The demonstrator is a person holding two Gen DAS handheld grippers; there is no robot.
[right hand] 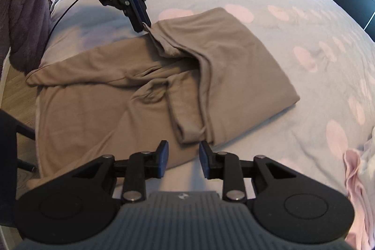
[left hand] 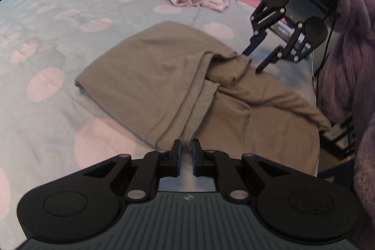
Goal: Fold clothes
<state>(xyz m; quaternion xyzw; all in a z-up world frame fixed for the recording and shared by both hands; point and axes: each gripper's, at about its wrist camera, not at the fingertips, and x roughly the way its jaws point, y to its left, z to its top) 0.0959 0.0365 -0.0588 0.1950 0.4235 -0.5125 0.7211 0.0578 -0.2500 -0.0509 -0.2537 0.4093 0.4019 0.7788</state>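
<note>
On the dotted grey bed (left hand: 58, 22), the taupe jersey garment (right hand: 234, 57) is lying half folded; a sleeve at 9 o'clock is awaiting folding. The left claw (right hand: 140, 22) is pinching its folded edge; the right claw (right hand: 183, 157) is standing apart, empty.

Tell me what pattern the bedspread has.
Pale lilac-grey bedspread with soft pink round spots; clearest in the right wrist view.

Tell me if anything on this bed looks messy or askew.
Yes. The taupe knit garment is only partly folded: one half is doubled over, but a sleeve trails sideways toward the edge of the polka-dot bedspread and fabric bunches at the middle.
</note>
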